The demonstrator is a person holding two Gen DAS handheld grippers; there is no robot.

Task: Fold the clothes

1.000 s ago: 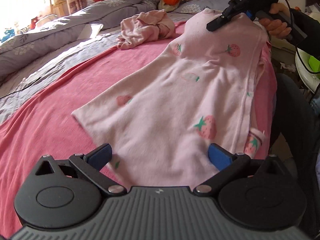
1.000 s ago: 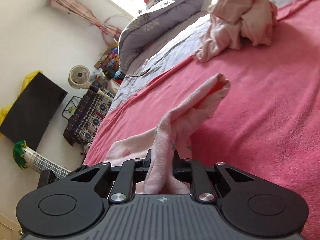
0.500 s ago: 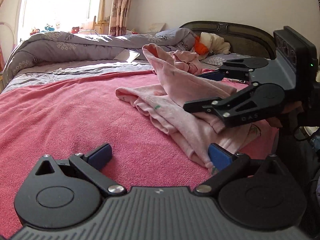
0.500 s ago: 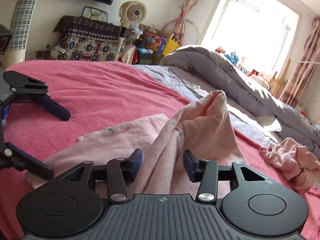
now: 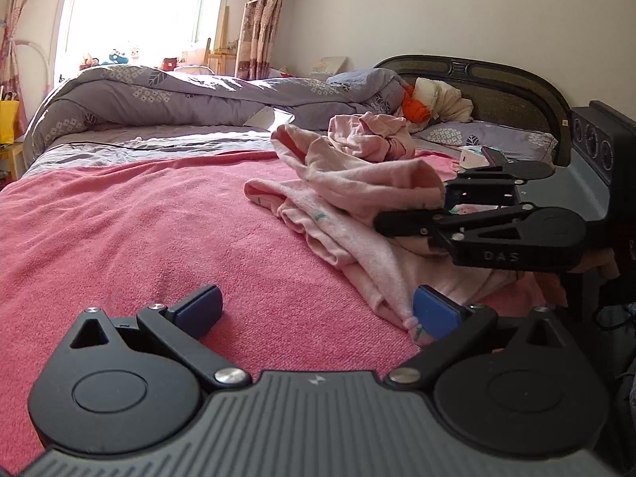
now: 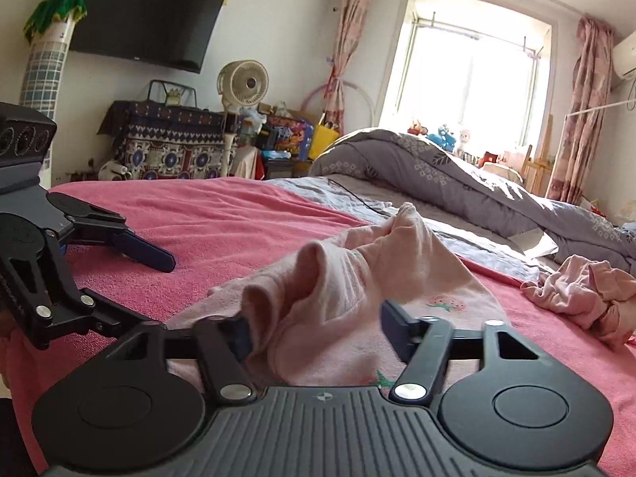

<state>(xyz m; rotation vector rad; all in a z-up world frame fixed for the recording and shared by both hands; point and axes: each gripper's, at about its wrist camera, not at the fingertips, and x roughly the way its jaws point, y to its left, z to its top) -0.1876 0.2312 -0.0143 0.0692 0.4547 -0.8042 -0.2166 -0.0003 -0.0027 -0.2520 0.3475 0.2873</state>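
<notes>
A pale pink garment with strawberry prints (image 5: 357,206) lies bunched on the pink bedspread (image 5: 139,230). My left gripper (image 5: 316,308) is open low over the bedspread. The garment's near corner touches its right pad (image 5: 433,312). My right gripper (image 6: 316,328) sits at the garment's other end; its jaws are closing around a raised fold of the garment (image 6: 357,278), and the gap still looks wide. In the left wrist view the right gripper (image 5: 433,190) reaches in from the right, over the cloth. The left gripper (image 6: 151,290) shows at the left of the right wrist view.
A second crumpled pink garment (image 5: 369,135) lies farther up the bed. A grey quilt (image 5: 179,99) is heaped along the far side, with pillows at the dark headboard (image 5: 497,87). Past the bed's foot stand a fan (image 6: 242,83), a patterned cabinet (image 6: 171,147) and a wall television (image 6: 147,12).
The right gripper held the garment up, shut on it; it has rolled upright, let go and lowered. The garment now lies crumpled on the bed. The left gripper swung lower.
</notes>
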